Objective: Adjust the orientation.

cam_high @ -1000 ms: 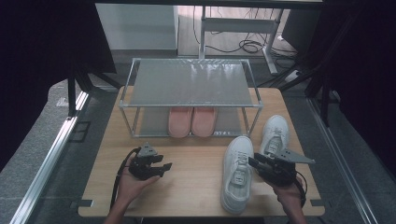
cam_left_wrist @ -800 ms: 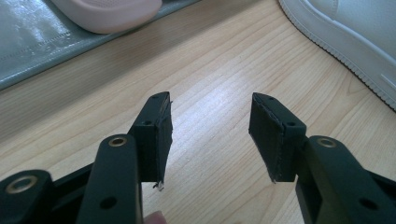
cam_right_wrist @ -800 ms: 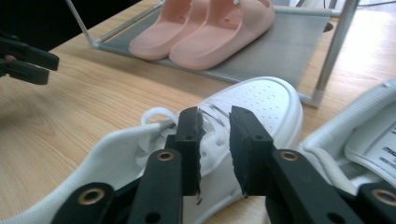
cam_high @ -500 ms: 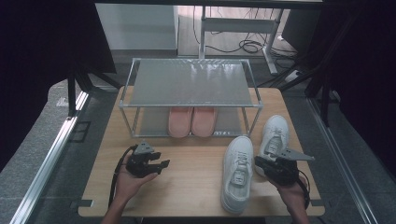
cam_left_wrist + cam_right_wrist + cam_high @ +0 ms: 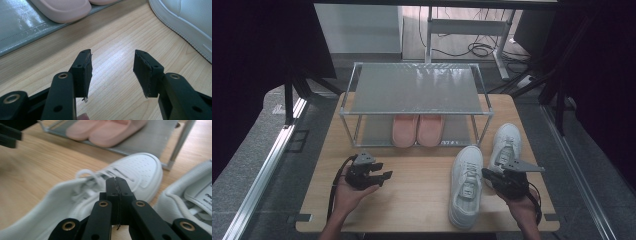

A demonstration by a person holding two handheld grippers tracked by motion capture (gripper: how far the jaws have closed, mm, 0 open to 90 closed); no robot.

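Two white sneakers lie on the right of the wooden table (image 5: 417,200), one nearer the middle (image 5: 467,185) and one further right (image 5: 506,142). My right gripper (image 5: 486,174) sits between them at the near sneaker's side, its jaws shut with nothing seen between them. In the right gripper view its closed tips (image 5: 117,180) stand just in front of that sneaker's laces (image 5: 135,170). My left gripper (image 5: 383,177) rests in a hand at the table's left, open and empty. Its tips (image 5: 112,57) hover over bare wood.
A metal two-tier rack (image 5: 417,87) stands at the table's back. A pair of pink slippers (image 5: 417,131) lies on its lower shelf. Bare wood stretches between the two grippers. Dark screens flank the table, and cables lie on the floor behind.
The right gripper's jaws have come together beside the near sneaker. Both hands stay roughly where they were.
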